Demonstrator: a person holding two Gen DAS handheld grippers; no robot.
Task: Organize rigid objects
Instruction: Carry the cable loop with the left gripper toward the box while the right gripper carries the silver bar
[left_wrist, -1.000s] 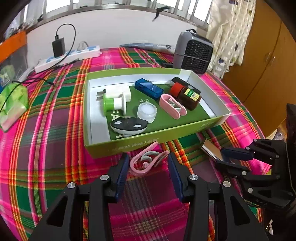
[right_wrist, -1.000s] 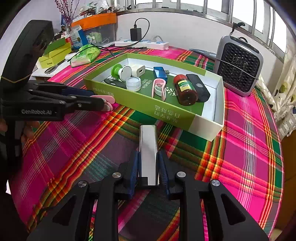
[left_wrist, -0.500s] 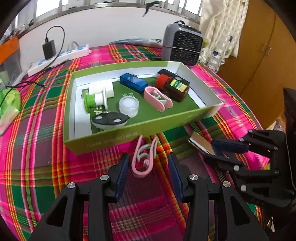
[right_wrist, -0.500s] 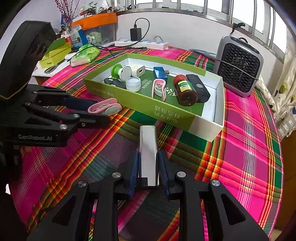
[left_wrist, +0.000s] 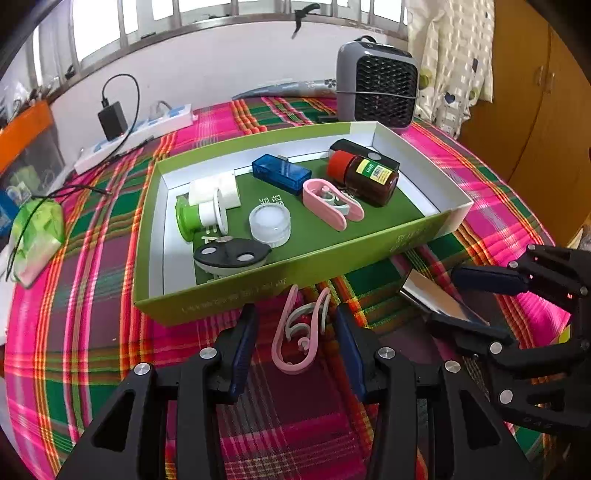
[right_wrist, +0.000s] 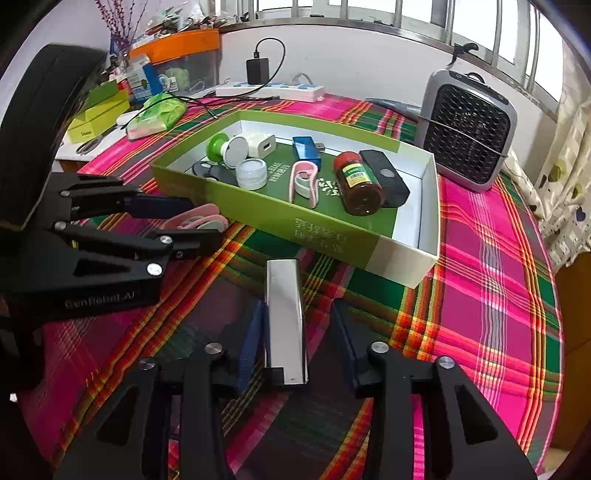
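A green box (left_wrist: 258, 280) (right_wrist: 266, 210) on the plaid cloth holds several small objects: a pink clip, a brown jar, a blue stick, a white charger, a green spool, a clear pot, a black tag. A second pink clip (left_wrist: 301, 330) (right_wrist: 201, 220) lies on the cloth just in front of the box, between the fingers of my open left gripper (left_wrist: 295, 332). A silver metal bar (right_wrist: 286, 317) (left_wrist: 436, 299) lies on the cloth between the fingers of my right gripper (right_wrist: 299, 321), whose jaws stand open; its left pad is close to the bar.
A grey fan heater (left_wrist: 376, 92) (right_wrist: 467, 136) stands behind the box. A white power strip with a black charger (left_wrist: 110, 118) lies at the back left. A green packet (left_wrist: 35, 232) sits at the left. Wooden cupboards (left_wrist: 535, 110) stand to the right.
My right gripper has opened and let go of the silver bar. My left gripper has come closer around the pink clip, which has turned lengthwise between its fingers.
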